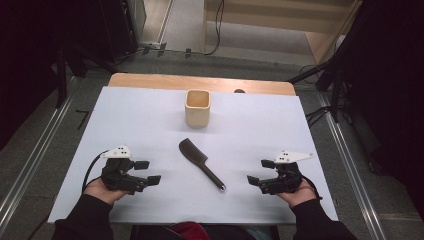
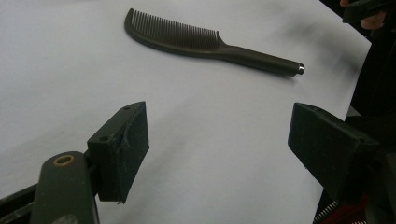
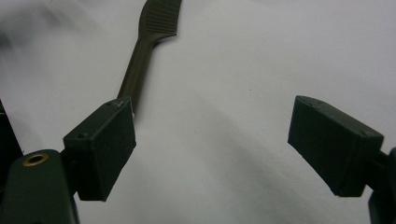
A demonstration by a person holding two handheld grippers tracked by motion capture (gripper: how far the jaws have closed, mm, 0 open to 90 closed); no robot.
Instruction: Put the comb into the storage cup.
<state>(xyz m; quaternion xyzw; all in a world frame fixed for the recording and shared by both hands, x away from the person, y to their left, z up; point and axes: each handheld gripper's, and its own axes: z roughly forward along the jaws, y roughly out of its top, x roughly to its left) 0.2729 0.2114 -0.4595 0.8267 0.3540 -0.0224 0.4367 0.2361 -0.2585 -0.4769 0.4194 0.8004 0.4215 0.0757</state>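
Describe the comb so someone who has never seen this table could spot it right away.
On the white table, look at the middle, nearer the person than the square wooden cup. The comb lies flat between the two grippers, untouched: dark, long and thin, with fine teeth and a silver-tipped handle.

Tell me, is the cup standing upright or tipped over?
Upright: the cup stands on its base with its open mouth facing up.

A wooden table (image 1: 150, 80) carries a white sheet (image 1: 125, 125) covering nearly all of its top, and on that sheet lie a dark comb (image 1: 200, 162) near the middle, set at a slant, and a square wooden cup (image 1: 197, 107) standing upright farther back, apart from the comb
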